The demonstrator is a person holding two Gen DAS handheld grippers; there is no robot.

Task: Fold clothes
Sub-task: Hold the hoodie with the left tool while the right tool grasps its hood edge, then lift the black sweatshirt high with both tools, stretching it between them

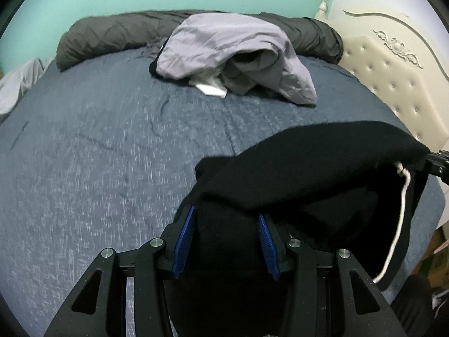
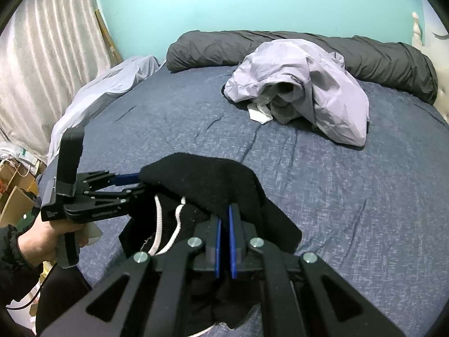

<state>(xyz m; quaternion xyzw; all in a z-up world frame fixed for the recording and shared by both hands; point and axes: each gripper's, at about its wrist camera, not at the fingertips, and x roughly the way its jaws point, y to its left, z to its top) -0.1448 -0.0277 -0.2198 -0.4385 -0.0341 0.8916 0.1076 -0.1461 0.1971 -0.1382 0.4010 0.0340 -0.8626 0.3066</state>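
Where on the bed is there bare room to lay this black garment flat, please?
The blue bedspread is bare between the black garment and the lilac clothes pile, and leftward toward the pale sheet. The far edge is crowded: pile and rolled grey duvet.

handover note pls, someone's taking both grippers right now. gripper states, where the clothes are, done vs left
Right gripper: shut on the black garment, pinching its edge above the bed.
Left gripper: jaws part-open with the same garment's fabric between and over them; a firm grip can't be confirmed.
White drawstring hangs loose from the garment.
Done: garment lifted between both grippers; no fold visible yet.
Left: lay it flat and fold it, then do the unfolded clothes pile near the dark rolled duvet.
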